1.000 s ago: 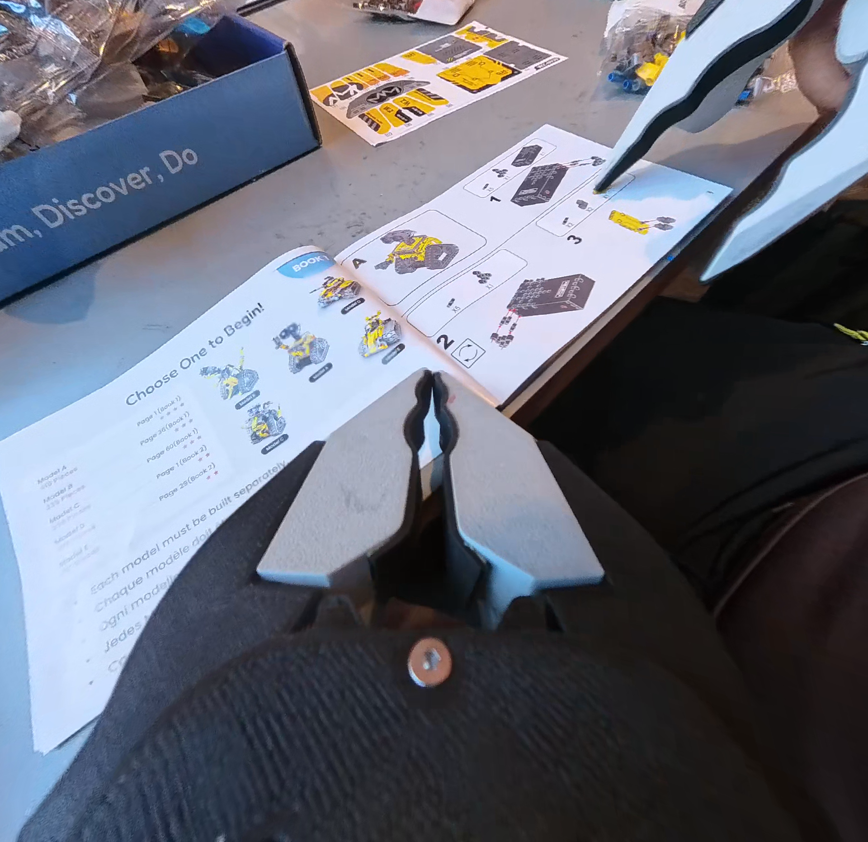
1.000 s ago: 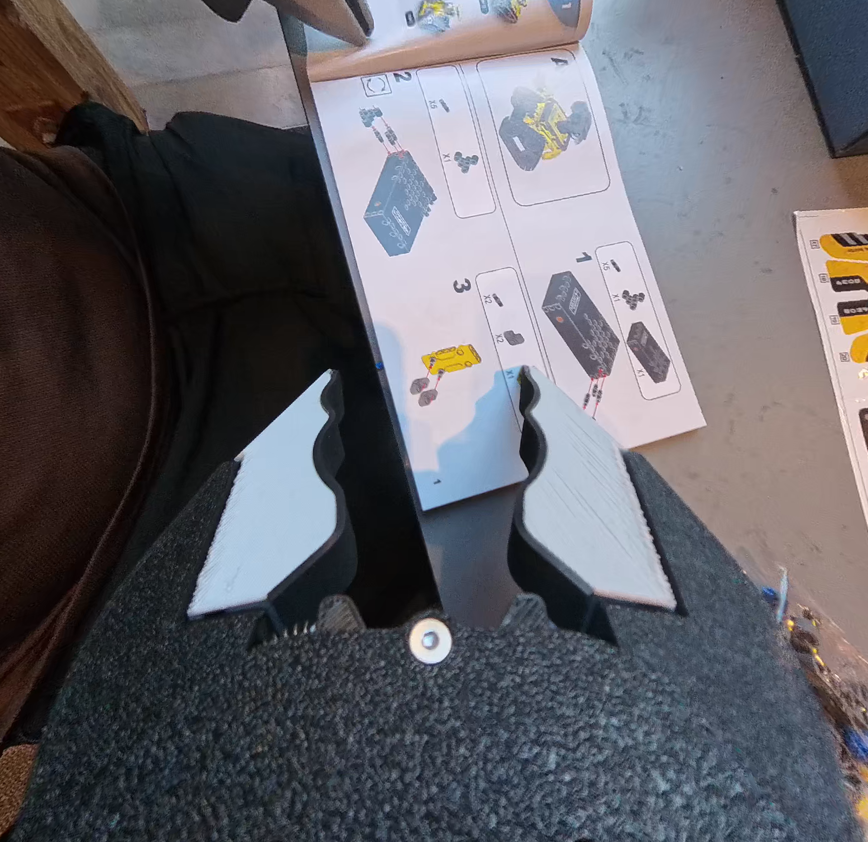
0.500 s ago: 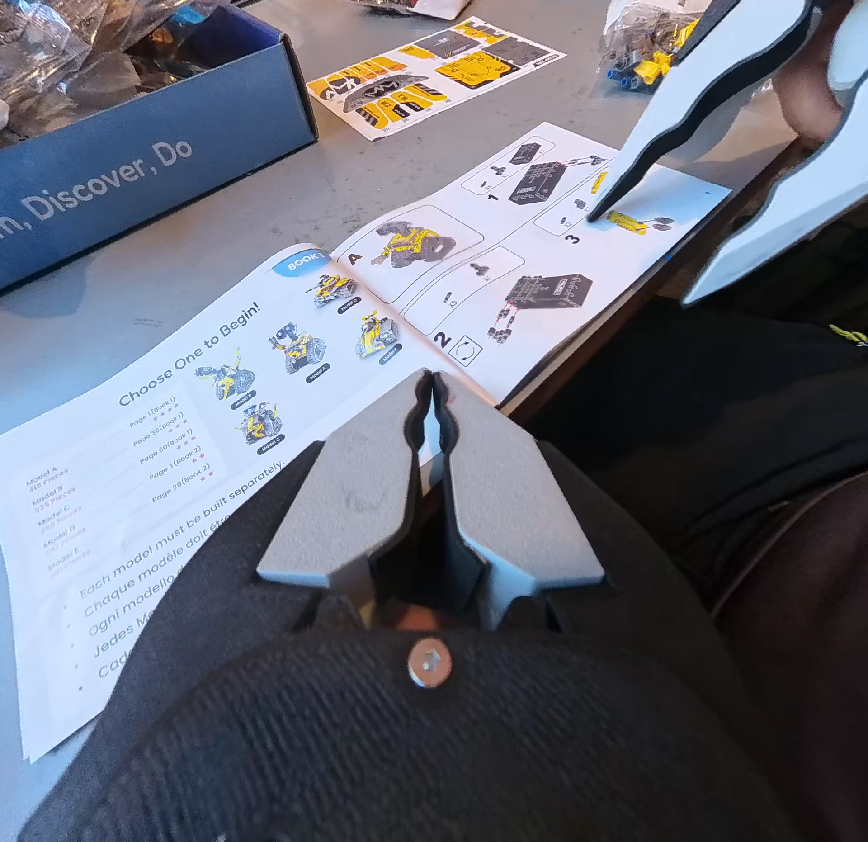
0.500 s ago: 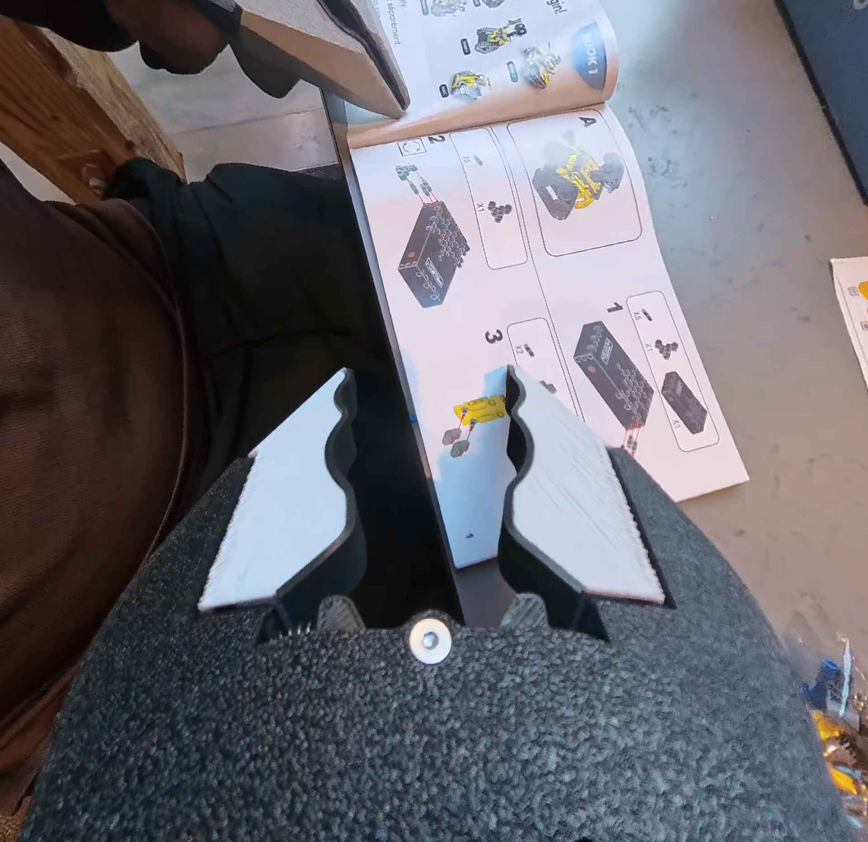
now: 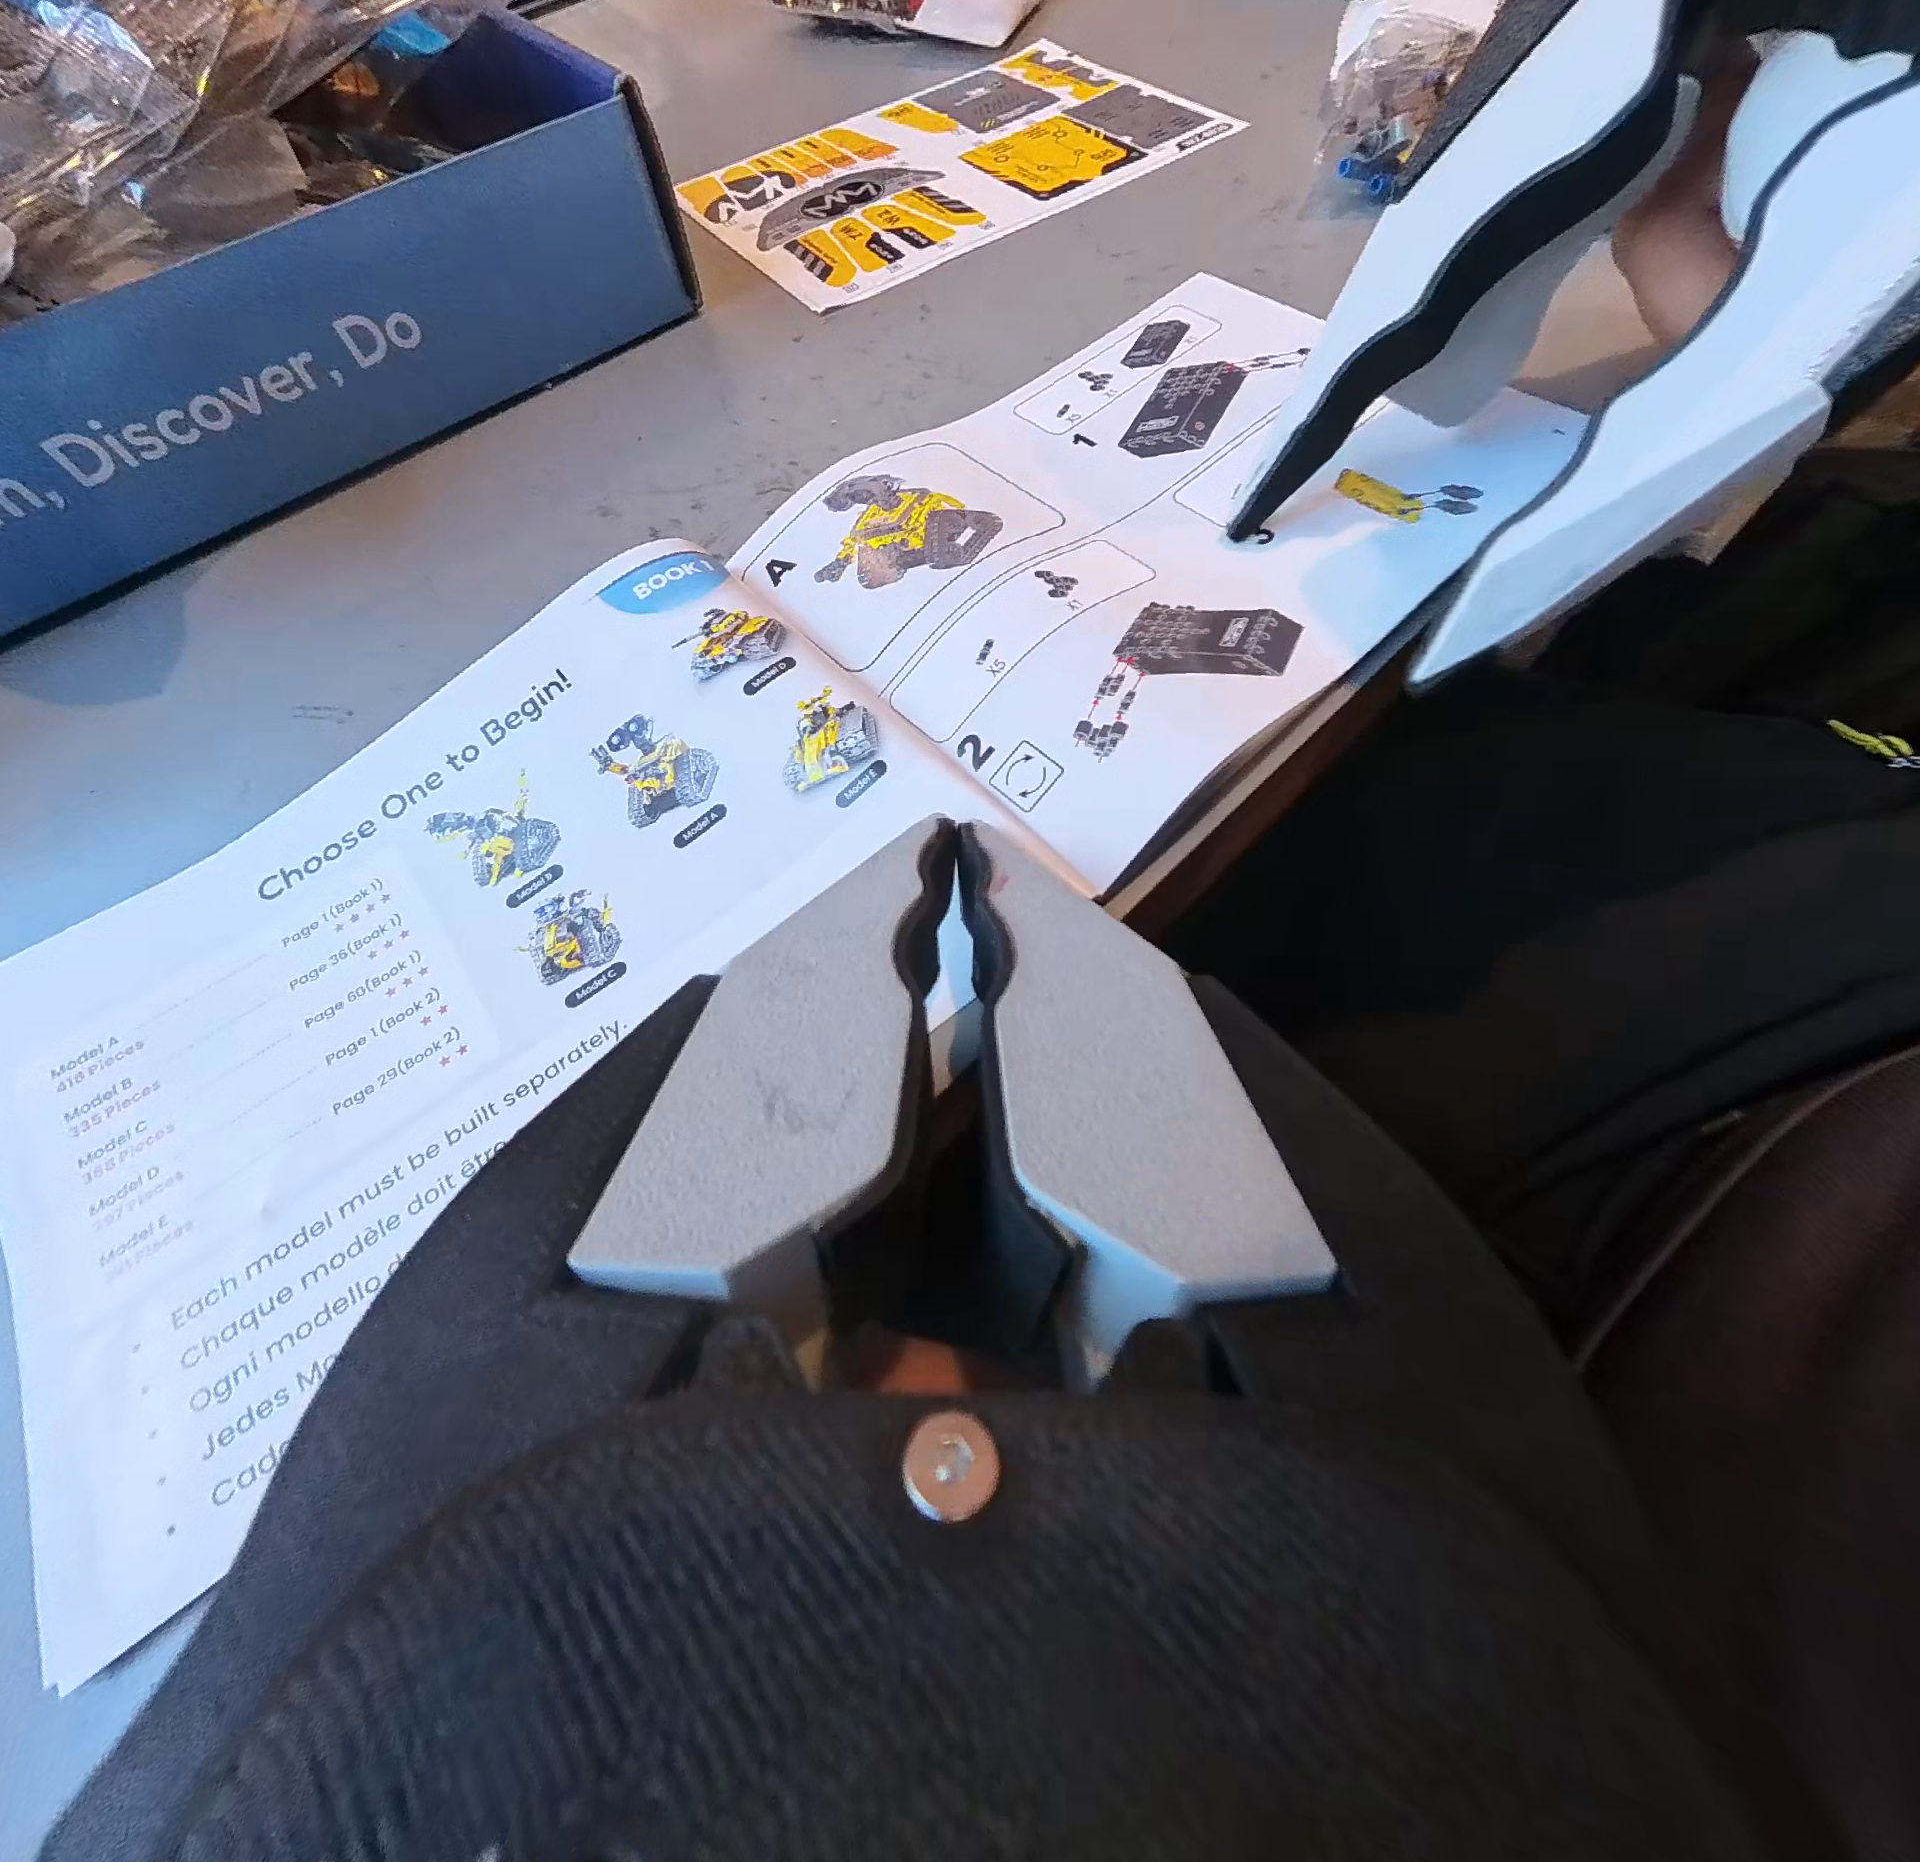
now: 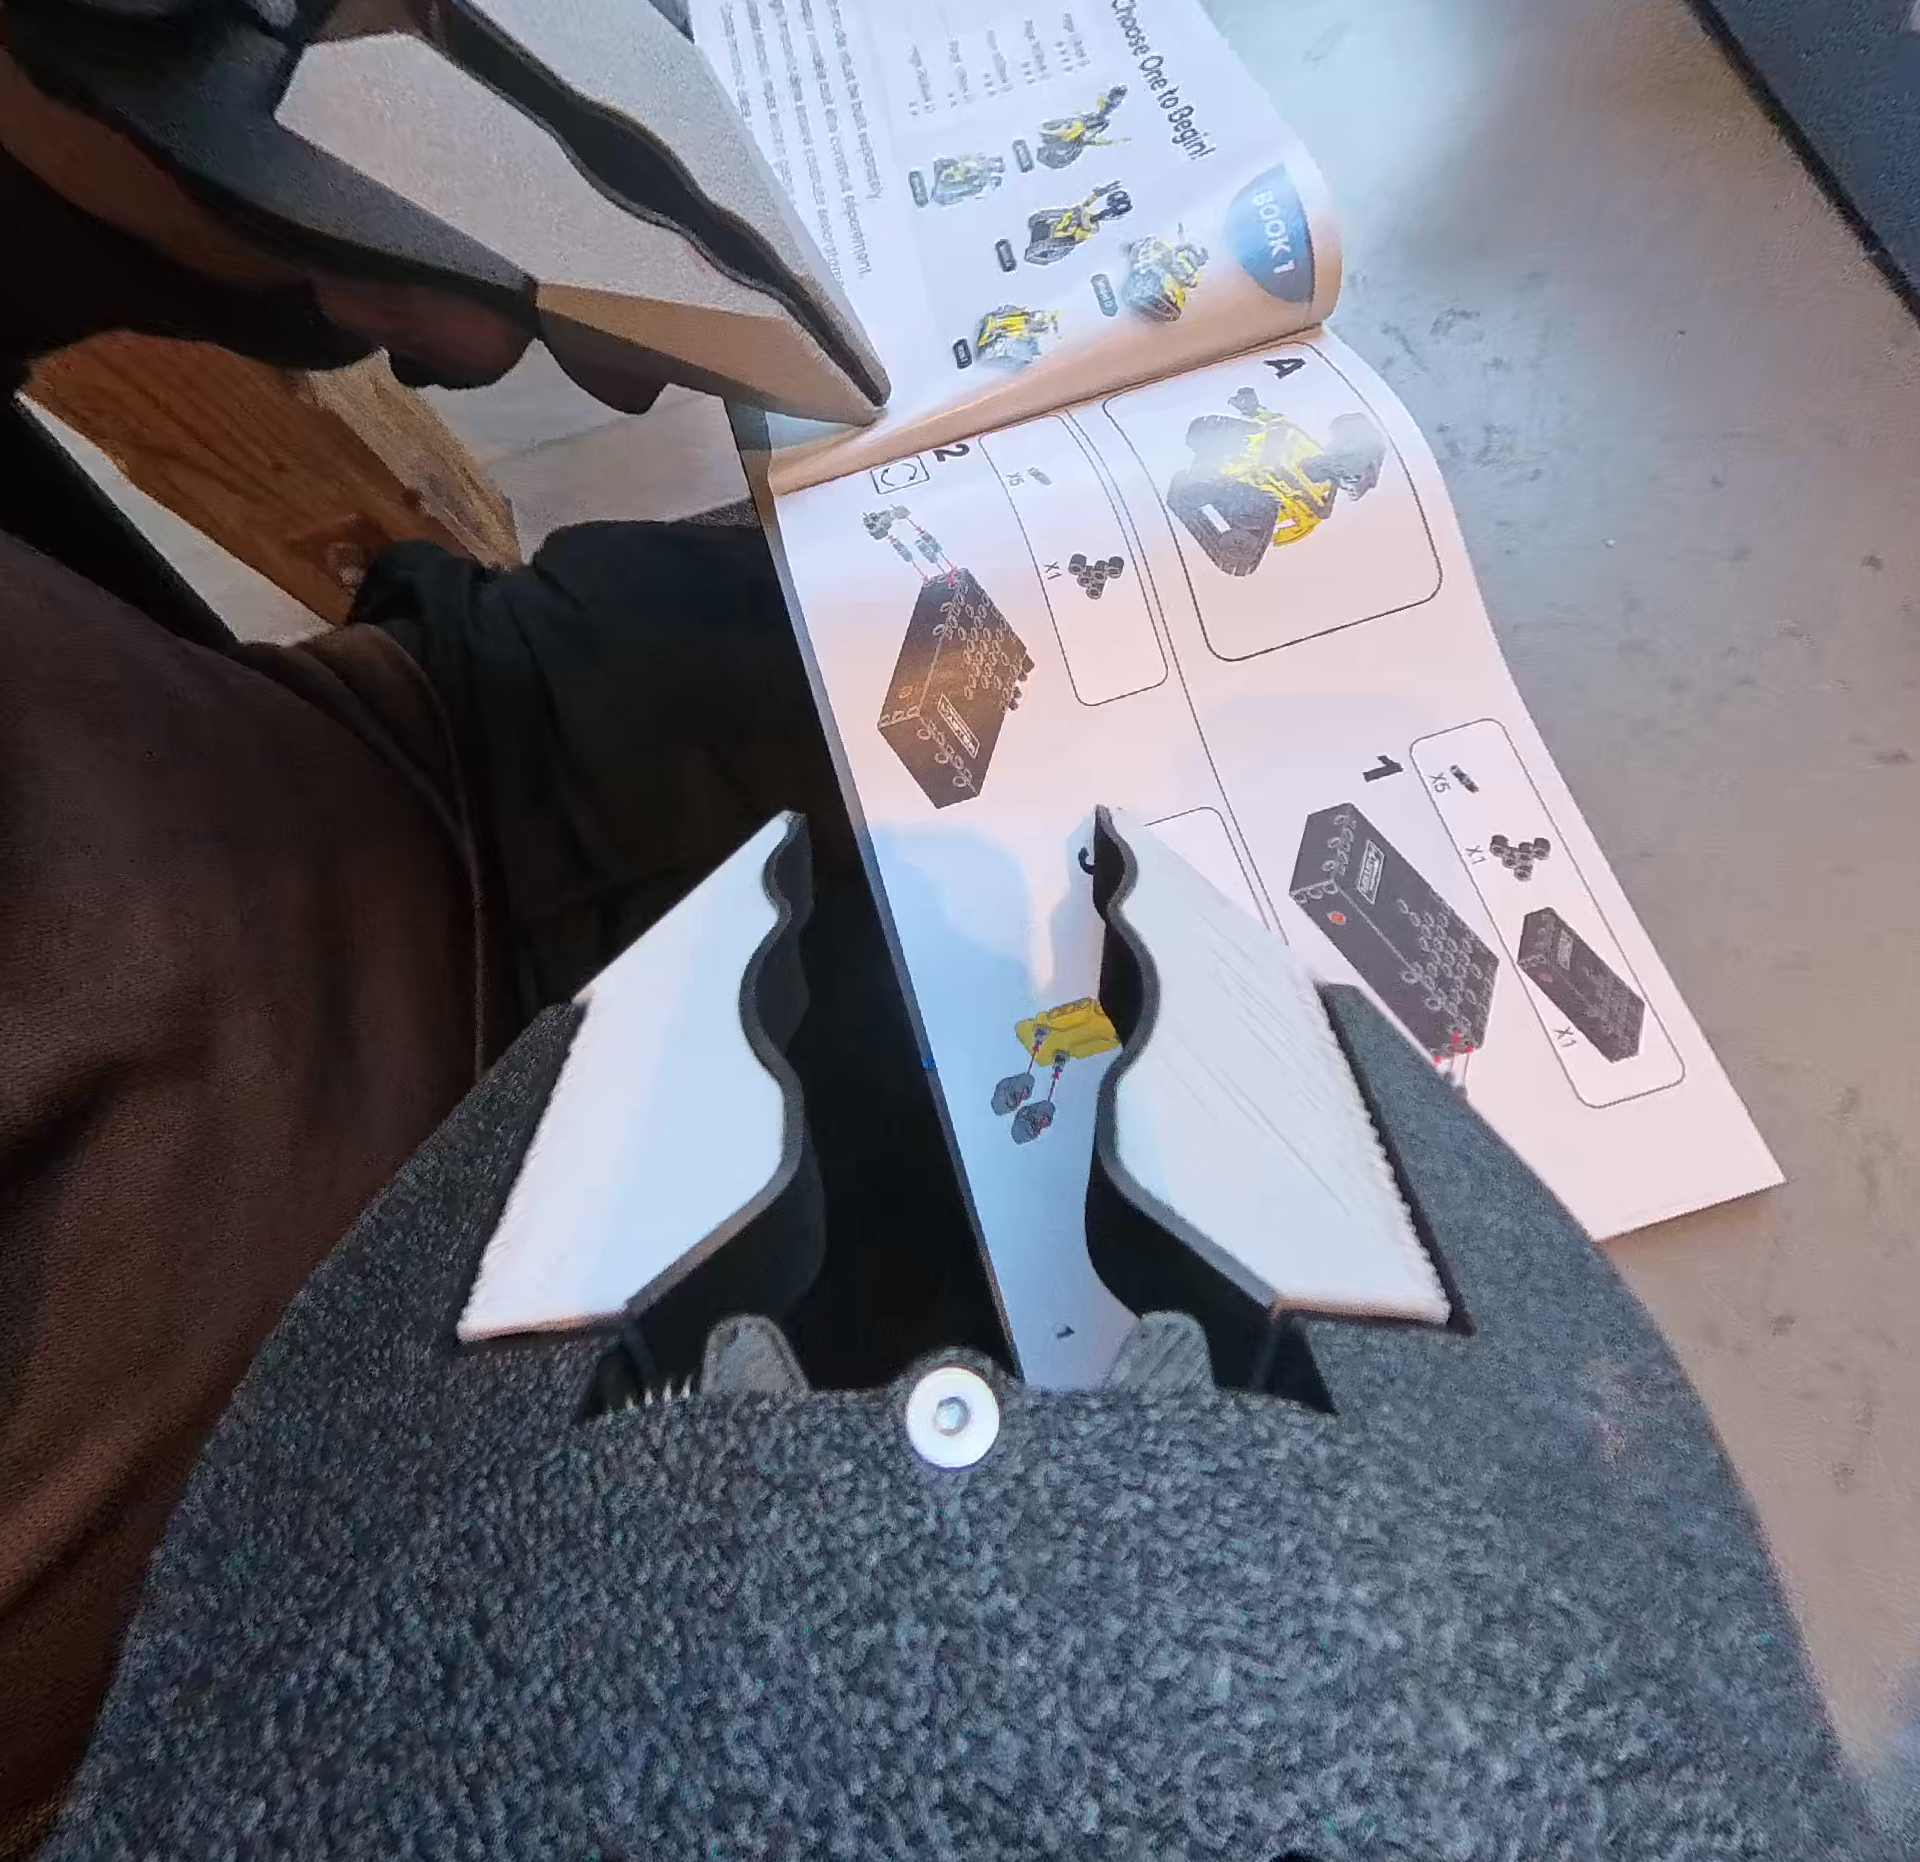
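Observation:
An open instruction booklet (image 5: pixel 436 939) lies on the grey table (image 5: pixel 520 482), its near edge at the table's edge; it also shows in the right wrist view (image 6: pixel 1143 669). My left gripper (image 5: pixel 956 830) is shut, its tips on the near edge of the left page by the spine. I cannot tell whether it pinches paper. It shows at the top left of the right wrist view (image 6: pixel 873 404). My right gripper (image 6: pixel 948 820) is open and straddles the near edge of the right page. One finger rests on the page, the other hangs off the table. It also shows in the left wrist view (image 5: pixel 1330 607).
A blue box (image 5: pixel 312 337) full of plastic bags (image 5: pixel 156 67) stands at the back left. A yellow and black sticker sheet (image 5: pixel 956 171) and bags of small parts (image 5: pixel 1392 108) lie behind the booklet. A person's dark clothing (image 5: pixel 1558 981) is just off the table's edge. Left tips to right tips: about 10 cm.
My right gripper has moved along the right page toward the spine, still open, its upper fingertip sliding across the page. The left gripper has stayed shut at the booklet's near edge.

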